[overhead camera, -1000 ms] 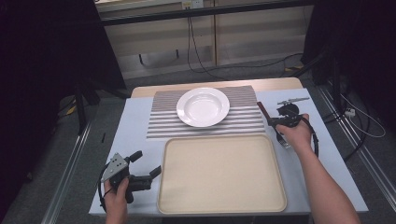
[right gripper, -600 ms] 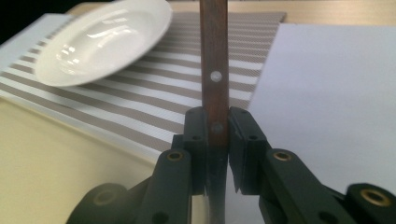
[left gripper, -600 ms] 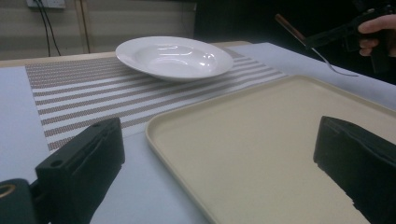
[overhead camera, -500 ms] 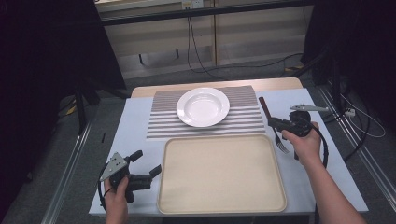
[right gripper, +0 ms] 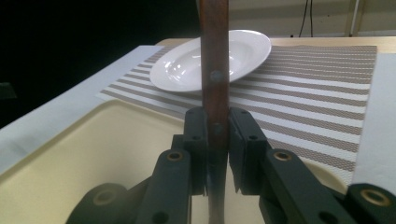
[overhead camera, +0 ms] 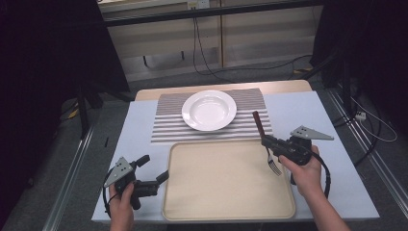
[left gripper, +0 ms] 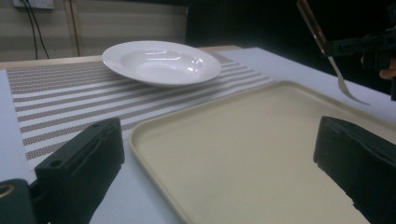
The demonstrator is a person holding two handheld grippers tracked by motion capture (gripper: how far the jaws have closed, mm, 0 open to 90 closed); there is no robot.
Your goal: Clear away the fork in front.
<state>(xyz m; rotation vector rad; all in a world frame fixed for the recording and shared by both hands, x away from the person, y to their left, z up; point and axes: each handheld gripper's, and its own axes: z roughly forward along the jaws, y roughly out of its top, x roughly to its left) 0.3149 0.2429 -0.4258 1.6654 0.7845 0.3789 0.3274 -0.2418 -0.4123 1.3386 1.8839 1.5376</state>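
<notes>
While the left gripper (overhead camera: 155, 169) rests released at lower left beside the tray (overhead camera: 226, 211), the right gripper (overhead camera: 265, 140) grasps a fork (overhead camera: 267, 150) at right-centre, tines over the tray's edge.

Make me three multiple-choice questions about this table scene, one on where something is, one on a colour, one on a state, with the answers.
1. Where does the plate sit?
A. on the striped placemat
B. in the tray
C. on the floor

2. What colour is the tray?
A. red
B. beige
C. black

3. What is the right gripper doing?
A. open, holding nothing
B. shut on the plate
C. shut on the fork

Answers: A, stripes surround the plate; B, the tray's surface is pale beige; C, its jaws pinch the brown handle above the tray.
</notes>
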